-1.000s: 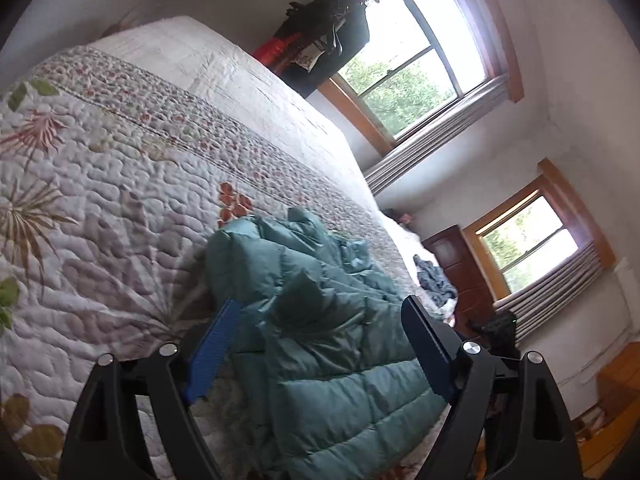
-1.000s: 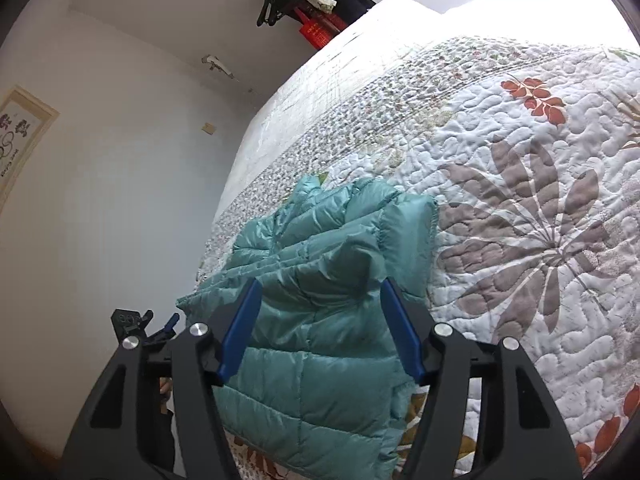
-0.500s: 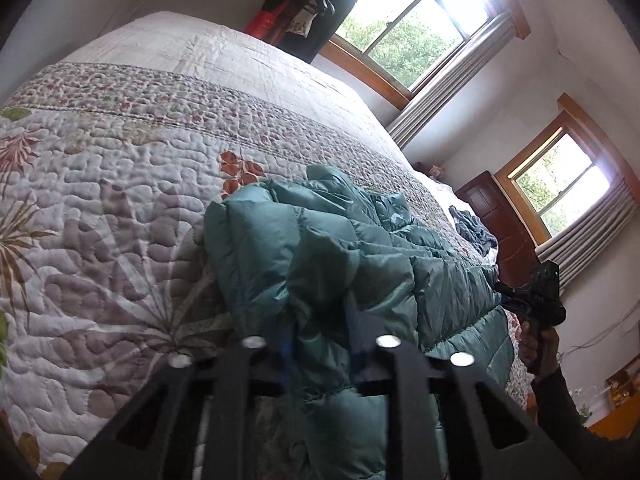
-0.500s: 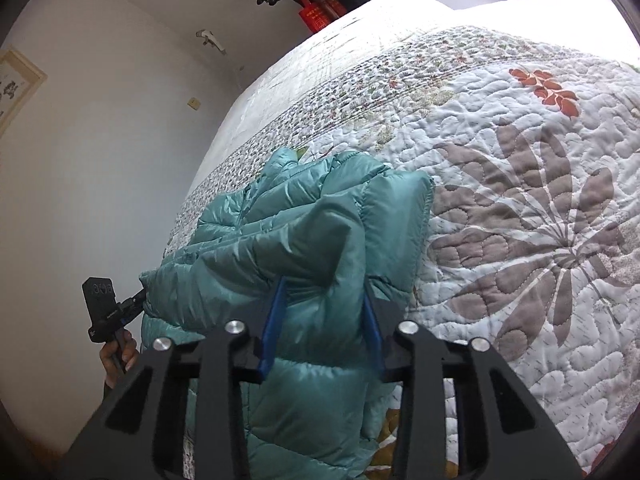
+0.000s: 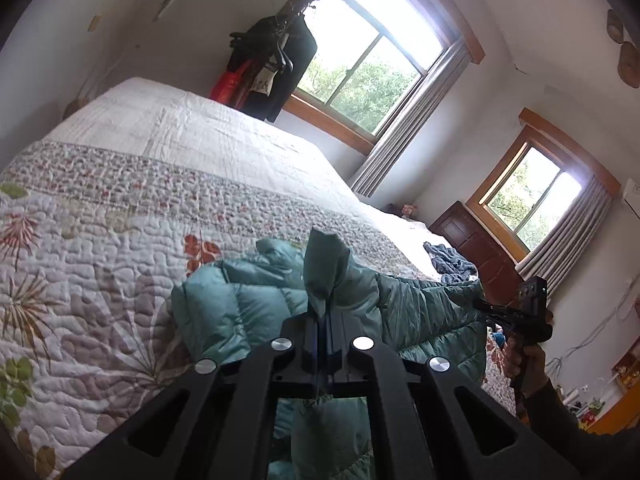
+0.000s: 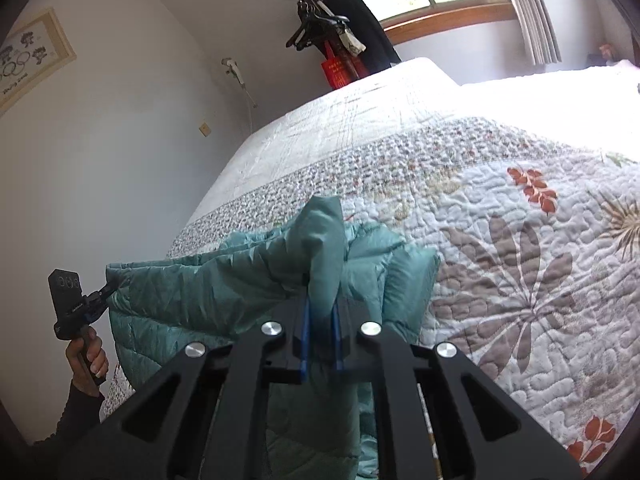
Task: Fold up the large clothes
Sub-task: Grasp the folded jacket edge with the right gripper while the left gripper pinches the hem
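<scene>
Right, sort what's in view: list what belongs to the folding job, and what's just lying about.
Part of the job:
teal quilted puffer jacket
left claw, shut on it
right claw, shut on it
floral quilted bedspread under it

Just lying about:
crumpled grey-blue cloth
dark clothes on hangers
framed wall picture

One jacket (image 5: 248, 308), two tongs (image 5: 325, 320)
</scene>
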Tool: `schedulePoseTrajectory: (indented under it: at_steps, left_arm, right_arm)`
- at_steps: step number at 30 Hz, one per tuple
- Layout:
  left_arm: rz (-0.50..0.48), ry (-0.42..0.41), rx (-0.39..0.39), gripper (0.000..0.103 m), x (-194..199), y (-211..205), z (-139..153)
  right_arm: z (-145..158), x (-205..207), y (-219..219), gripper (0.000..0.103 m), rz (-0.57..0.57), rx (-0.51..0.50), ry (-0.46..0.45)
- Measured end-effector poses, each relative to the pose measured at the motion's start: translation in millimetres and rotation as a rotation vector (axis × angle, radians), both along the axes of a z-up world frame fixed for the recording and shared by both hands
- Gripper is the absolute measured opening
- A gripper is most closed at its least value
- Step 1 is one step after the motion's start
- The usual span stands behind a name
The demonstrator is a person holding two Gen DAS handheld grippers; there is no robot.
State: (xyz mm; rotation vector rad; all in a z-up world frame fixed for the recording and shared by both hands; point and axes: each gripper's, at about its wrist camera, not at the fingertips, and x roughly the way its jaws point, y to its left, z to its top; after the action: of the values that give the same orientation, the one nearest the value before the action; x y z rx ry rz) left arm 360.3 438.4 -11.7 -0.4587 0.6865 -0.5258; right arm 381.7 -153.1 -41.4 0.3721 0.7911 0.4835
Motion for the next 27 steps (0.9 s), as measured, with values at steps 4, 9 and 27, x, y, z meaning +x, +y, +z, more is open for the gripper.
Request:
schedulePoseTrajectory:
  at_steps: [4,9,27]
  left_arm:
    - [0.024,-0.029,-0.029,0.002,37,7,34]
    - [0.078,-0.007,-0.047,0.002,102,12,54]
    - [0.214,0.401,-0.103,0.002,213,33,-128]
  right_arm:
    - [37,32,4,0.006,-0.043,-0.022,-0.066]
    - [63,95,20,0.006,-0.101,-0.080,-0.093]
    - [-90,231,52,0.005,-0.170,-0.290,0.240]
